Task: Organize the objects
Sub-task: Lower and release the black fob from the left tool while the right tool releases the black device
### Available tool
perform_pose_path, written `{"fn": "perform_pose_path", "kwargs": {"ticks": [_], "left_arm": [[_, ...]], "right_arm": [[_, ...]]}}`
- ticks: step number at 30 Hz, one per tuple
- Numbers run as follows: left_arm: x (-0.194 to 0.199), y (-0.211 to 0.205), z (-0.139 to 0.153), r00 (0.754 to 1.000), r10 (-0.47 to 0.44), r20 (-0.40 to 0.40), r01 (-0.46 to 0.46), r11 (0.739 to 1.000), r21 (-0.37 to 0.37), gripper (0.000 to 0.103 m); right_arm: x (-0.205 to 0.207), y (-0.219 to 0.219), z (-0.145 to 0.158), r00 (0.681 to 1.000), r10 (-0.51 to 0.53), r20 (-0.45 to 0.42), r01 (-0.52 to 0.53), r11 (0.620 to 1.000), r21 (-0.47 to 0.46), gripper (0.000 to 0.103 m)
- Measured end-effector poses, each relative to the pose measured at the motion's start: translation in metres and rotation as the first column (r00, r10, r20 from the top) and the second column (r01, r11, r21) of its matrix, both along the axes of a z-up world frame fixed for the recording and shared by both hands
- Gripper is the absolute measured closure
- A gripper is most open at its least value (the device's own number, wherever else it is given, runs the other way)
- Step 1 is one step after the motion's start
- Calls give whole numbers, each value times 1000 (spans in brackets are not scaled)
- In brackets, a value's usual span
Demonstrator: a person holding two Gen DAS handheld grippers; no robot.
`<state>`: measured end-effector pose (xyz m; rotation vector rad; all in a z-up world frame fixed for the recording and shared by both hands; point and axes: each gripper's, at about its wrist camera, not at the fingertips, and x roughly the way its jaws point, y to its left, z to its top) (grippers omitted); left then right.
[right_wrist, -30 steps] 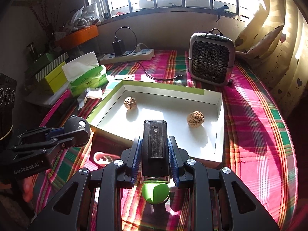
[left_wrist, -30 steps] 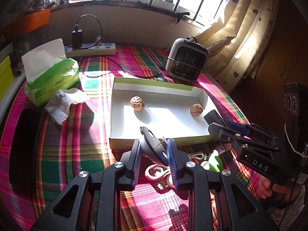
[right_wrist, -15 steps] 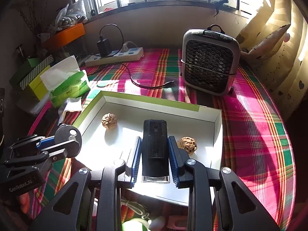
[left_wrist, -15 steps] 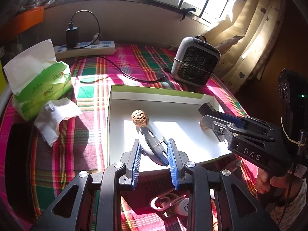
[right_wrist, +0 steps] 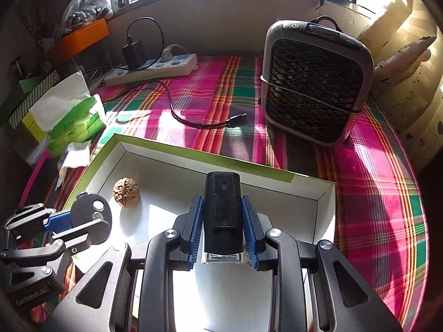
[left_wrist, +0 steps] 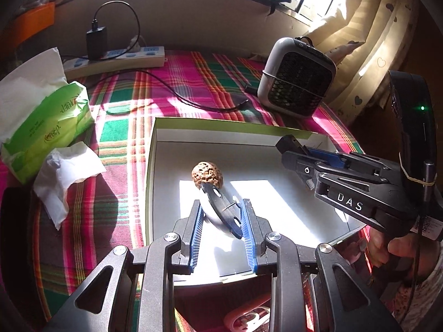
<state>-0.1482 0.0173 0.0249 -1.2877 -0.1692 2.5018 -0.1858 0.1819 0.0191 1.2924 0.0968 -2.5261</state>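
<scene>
Both grippers hang above the white tray (right_wrist: 322, 193) on the plaid tablecloth (right_wrist: 382, 193). Right gripper (right_wrist: 223, 232): blue pads clamped on an upright black rectangular device (right_wrist: 223, 207). Left gripper (left_wrist: 221, 221): clamped on a tilted black disc (left_wrist: 218, 203), its far edge just beside a walnut (left_wrist: 207, 174) lying on the tray floor. Grey fan heater (right_wrist: 313, 83) stands beyond the tray; tissue pack (left_wrist: 47, 119) lies to its left.

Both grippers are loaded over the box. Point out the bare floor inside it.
Free: the white box floor right of the walnut, up to the far wall, ahead of the right gripper and its black device. Crowded: the near-left corner, where the left gripper holds a black disc by the walnut.
</scene>
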Motion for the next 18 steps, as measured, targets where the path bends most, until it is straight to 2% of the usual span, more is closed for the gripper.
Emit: {"fn": "perform_pose_path", "kwargs": {"ticks": [18], "left_arm": [[-7,1,-9,1000,24,7,-24,997,-80,79]], "right_arm": [[-10,-7,-14,1000,3,21,-4,1000,31,74]]}}
